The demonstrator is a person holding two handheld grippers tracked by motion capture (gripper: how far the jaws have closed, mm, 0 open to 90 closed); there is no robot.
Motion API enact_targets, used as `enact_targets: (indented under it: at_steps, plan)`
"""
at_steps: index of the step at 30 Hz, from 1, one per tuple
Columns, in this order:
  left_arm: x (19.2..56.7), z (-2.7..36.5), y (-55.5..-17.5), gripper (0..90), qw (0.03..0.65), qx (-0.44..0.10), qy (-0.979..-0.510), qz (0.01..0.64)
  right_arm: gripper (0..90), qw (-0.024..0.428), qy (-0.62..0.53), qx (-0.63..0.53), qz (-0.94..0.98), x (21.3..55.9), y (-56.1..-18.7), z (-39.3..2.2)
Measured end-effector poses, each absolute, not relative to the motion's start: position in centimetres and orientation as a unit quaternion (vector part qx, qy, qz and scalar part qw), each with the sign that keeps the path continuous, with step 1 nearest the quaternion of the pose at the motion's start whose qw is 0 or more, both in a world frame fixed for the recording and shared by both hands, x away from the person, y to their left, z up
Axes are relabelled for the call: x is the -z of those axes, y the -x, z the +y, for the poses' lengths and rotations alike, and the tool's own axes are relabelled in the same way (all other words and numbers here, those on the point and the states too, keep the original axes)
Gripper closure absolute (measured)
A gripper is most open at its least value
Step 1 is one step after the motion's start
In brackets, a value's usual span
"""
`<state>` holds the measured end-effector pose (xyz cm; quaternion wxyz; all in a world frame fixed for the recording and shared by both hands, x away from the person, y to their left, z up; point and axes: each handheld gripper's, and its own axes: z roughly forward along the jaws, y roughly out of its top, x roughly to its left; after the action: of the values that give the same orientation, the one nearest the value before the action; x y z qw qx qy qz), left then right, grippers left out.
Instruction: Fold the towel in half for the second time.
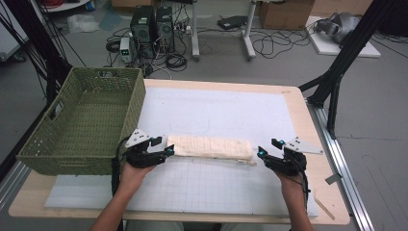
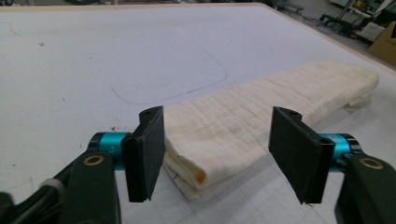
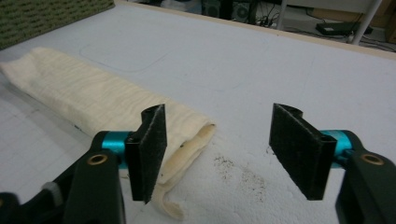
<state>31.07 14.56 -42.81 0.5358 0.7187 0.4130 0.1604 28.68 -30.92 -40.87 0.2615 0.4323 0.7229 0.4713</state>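
A cream towel (image 1: 211, 147), folded into a long strip, lies across the white mat (image 1: 216, 110). My left gripper (image 1: 168, 150) is at the towel's left end with its jaws open. In the left gripper view, the folded towel end (image 2: 210, 154) lies between the jaws of this gripper (image 2: 217, 140), and neither pad presses on it. My right gripper (image 1: 263, 154) stands open just off the towel's right end. In the right gripper view, the towel end (image 3: 187, 130) reaches past the left jaw, and bare mat lies in the rest of the gap of that gripper (image 3: 217, 140).
A green woven basket (image 1: 139, 91) stands on the table's left side, close behind my left hand, and its wall (image 3: 46, 14) also appears in the right gripper view. Dark specks mark the mat (image 3: 238, 172) near the right gripper. Computers and cables lie on the floor beyond the table.
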Motion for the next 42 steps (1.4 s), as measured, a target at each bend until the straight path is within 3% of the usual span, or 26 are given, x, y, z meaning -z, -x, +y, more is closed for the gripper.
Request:
enact_targets:
  at_steps: [10,17,42]
  plan:
    - [42.5,14.1,-29.7,20.4,0.552,-0.168,-0.717,0.390,23.1,0.271,-0.428,-0.432,0.746,41.8,-25.3,-32.4]
    - [42.5,14.0,-28.9,20.3,0.556,-0.206,-0.712,0.376,19.2,0.279,-0.442,-0.450,0.724,41.7,-24.8,-33.2]
    - [43.4,14.1,-29.2,23.2,0.546,-0.187,-0.720,0.386,14.8,0.275,-0.455,-0.445,0.721,42.0,-25.4,-33.2]
